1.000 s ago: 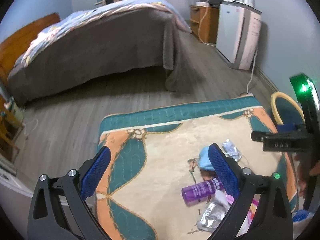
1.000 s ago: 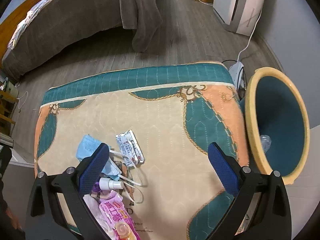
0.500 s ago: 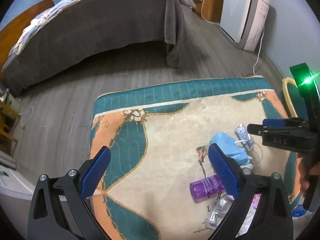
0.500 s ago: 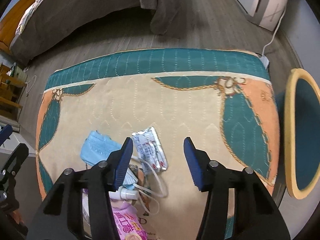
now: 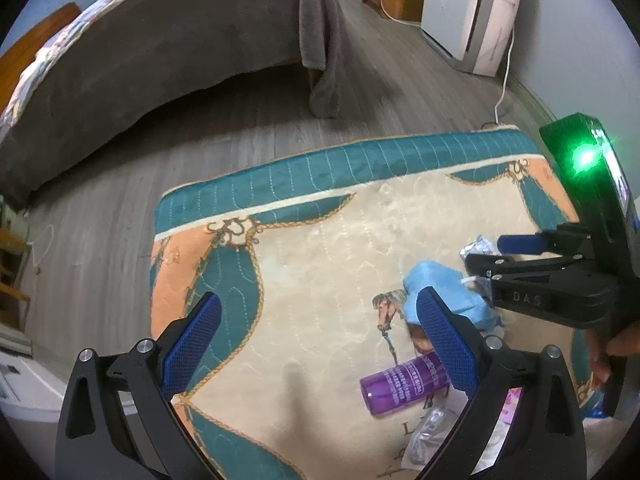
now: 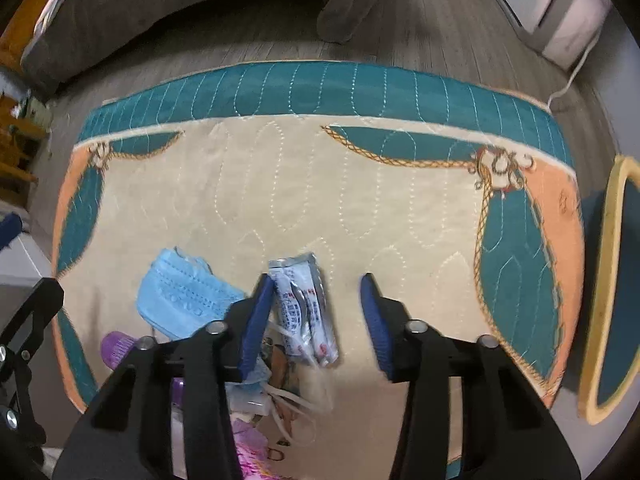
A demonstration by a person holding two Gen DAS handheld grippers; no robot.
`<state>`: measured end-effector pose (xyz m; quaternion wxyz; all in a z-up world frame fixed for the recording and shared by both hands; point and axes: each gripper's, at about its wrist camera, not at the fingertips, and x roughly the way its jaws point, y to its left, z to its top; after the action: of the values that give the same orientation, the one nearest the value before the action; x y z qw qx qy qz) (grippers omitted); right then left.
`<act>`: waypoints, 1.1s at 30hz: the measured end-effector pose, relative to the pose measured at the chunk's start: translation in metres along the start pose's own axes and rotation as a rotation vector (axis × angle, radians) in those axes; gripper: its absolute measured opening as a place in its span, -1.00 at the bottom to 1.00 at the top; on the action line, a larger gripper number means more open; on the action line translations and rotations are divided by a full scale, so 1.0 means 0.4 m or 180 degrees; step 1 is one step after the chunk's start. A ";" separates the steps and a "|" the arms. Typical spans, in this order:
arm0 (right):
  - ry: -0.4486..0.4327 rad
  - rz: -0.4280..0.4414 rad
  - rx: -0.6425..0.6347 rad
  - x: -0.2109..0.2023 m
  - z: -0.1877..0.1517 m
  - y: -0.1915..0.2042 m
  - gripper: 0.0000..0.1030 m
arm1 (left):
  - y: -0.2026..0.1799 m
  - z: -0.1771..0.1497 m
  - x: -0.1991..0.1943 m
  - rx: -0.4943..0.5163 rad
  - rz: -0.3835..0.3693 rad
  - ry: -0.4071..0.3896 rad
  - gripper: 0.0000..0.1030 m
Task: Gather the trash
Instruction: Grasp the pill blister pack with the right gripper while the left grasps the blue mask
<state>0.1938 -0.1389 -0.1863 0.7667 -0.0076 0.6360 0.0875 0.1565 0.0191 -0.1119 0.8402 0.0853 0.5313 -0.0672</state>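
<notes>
- Quilted mat [image 6: 304, 184] carries the trash; bin [image 6: 608, 280] stands just beside its right edge.
- Mask [image 6: 188, 300]: soft, light, floppy; I'd pinch a folded edge or the ear loops.
- Purple bottle [image 5: 404, 380]: rigid, round, likely to roll and slip; grasp across the body. Label print too small to read.
- Foil packet [image 6: 304, 312]: lies mid-mat near the pile, thin, light, crinkly, slick; best taken across its narrow width. Printing visible, not legible.
- Right hand-held gripper [image 6: 316, 320]: jaws parted, straddling the packet, left finger at its edge, nothing clamped. Its body reads "DAS" in the left view.
- Left hand-held gripper [image 5: 316, 344]: spread wide, empty, above the mat.
</notes>
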 end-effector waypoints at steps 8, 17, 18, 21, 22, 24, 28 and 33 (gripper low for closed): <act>-0.0081 0.0064 0.0333 -0.035 0.006 -0.096 -0.78 | -0.062 0.000 0.044 0.0136 -0.0102 0.0162 0.88; -0.0156 0.0116 0.0422 -0.074 0.004 -0.168 -0.78 | -0.168 0.003 0.123 0.0299 -0.0302 0.0423 0.87; -0.0154 0.0118 0.0429 -0.078 -0.001 -0.176 -0.78 | -0.180 0.002 0.133 0.0329 -0.0307 0.0459 0.86; -0.0163 0.0113 0.0446 -0.083 -0.010 -0.195 -0.78 | -0.214 -0.006 0.159 0.0449 -0.0250 0.0568 0.79; -0.0169 0.0104 0.0451 -0.083 -0.007 -0.202 -0.78 | -0.221 -0.008 0.165 0.0487 -0.0238 0.0591 0.66; -0.0177 0.0107 0.0470 -0.093 -0.014 -0.213 -0.78 | -0.232 -0.012 0.177 0.0530 -0.0264 0.0660 0.52; -0.0224 0.0127 0.0504 -0.109 -0.012 -0.226 -0.78 | -0.247 -0.008 0.172 0.0550 -0.0307 0.0628 0.11; -0.0356 0.0212 0.0544 -0.152 -0.016 -0.233 -0.78 | -0.280 -0.013 0.158 0.0711 -0.0308 0.0571 -0.29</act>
<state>0.1906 -0.2391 -0.1376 0.7955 0.0839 0.5973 0.0587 0.1561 -0.0906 -0.1793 0.7704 0.1581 0.5969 -0.1585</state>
